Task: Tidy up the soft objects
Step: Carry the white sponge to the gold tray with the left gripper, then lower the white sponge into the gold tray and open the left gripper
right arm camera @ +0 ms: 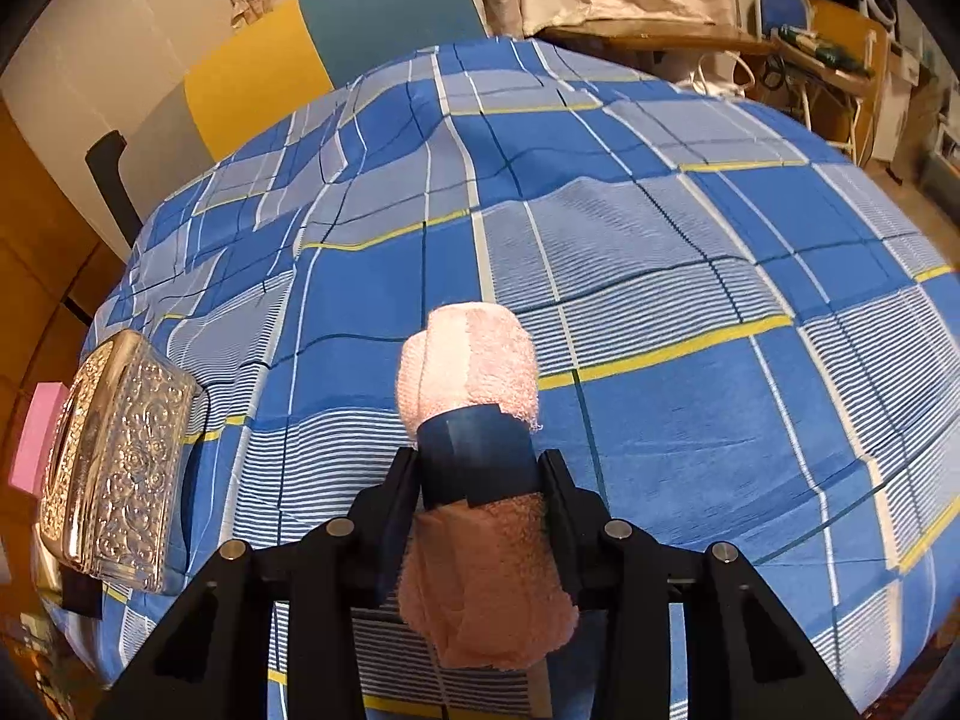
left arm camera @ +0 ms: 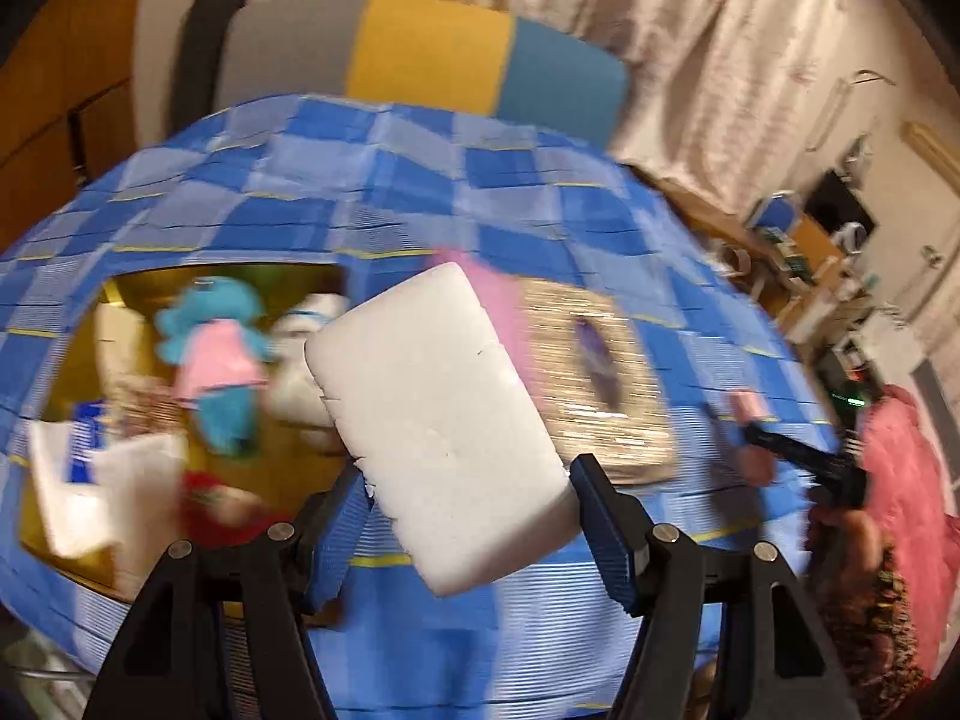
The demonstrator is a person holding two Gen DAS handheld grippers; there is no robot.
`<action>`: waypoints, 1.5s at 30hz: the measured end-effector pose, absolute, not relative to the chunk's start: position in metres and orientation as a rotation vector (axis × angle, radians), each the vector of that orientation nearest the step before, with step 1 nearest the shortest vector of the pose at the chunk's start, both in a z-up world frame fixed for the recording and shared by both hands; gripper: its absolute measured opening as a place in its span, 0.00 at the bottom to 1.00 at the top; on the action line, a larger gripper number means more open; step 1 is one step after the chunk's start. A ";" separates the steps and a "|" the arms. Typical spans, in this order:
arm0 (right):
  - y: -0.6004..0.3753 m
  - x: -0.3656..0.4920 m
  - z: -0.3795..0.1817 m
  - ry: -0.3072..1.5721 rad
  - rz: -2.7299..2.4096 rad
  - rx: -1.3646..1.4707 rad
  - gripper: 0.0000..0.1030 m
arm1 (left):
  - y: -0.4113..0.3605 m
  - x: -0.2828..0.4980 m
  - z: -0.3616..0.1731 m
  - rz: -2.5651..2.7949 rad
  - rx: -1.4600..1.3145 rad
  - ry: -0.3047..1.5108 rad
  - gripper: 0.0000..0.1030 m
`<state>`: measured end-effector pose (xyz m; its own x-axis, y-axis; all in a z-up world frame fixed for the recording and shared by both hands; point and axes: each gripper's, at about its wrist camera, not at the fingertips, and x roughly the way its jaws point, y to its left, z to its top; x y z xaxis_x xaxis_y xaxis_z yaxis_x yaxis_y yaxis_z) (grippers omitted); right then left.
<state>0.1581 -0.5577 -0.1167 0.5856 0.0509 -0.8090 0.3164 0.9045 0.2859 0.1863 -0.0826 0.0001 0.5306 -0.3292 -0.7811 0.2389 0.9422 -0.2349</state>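
Observation:
My left gripper (left arm camera: 468, 480) is shut on a white foam block (left arm camera: 438, 414) and holds it tilted above the blue plaid tablecloth (left arm camera: 420, 204). Left of the block lies an open yellow-lined box (left arm camera: 120, 288) holding a blue plush toy in a pink shirt (left arm camera: 216, 360), white soft pieces (left arm camera: 108, 492) and something red (left arm camera: 210, 498). My right gripper (right arm camera: 480, 468) is shut on a rolled pink towel (right arm camera: 468, 360) with a dark blue band (right arm camera: 474, 450), above the cloth. In the left wrist view, that gripper (left arm camera: 774, 447) shows blurred at the right.
An embossed silver tissue box (right arm camera: 120, 462) stands at the table's left edge, with a pink block (right arm camera: 36, 438) beyond it. A grey, yellow and teal chair back (right arm camera: 300, 60) rises behind the table. A person's hand (left arm camera: 840, 534) and pink fluffy fabric (left arm camera: 906, 480) are at the right.

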 end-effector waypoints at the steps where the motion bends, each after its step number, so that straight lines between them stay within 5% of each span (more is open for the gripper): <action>1: -0.557 0.157 -0.115 0.935 -0.160 0.429 0.40 | -0.071 0.194 -0.002 -0.302 -0.084 0.961 0.66; 20: -0.544 0.120 -0.112 0.950 -0.196 0.484 0.40 | 0.087 0.359 -0.096 -0.011 -0.100 1.223 0.66; 45: -0.486 0.105 -0.056 0.858 -0.155 0.461 0.40 | 0.098 0.365 -0.093 -0.069 -0.204 1.200 0.76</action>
<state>0.1051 -0.4858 -0.0557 0.6497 0.0513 -0.7585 0.3133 0.8910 0.3286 0.3649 0.0977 -0.0932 0.3624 -0.1612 -0.9180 -0.0545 0.9796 -0.1935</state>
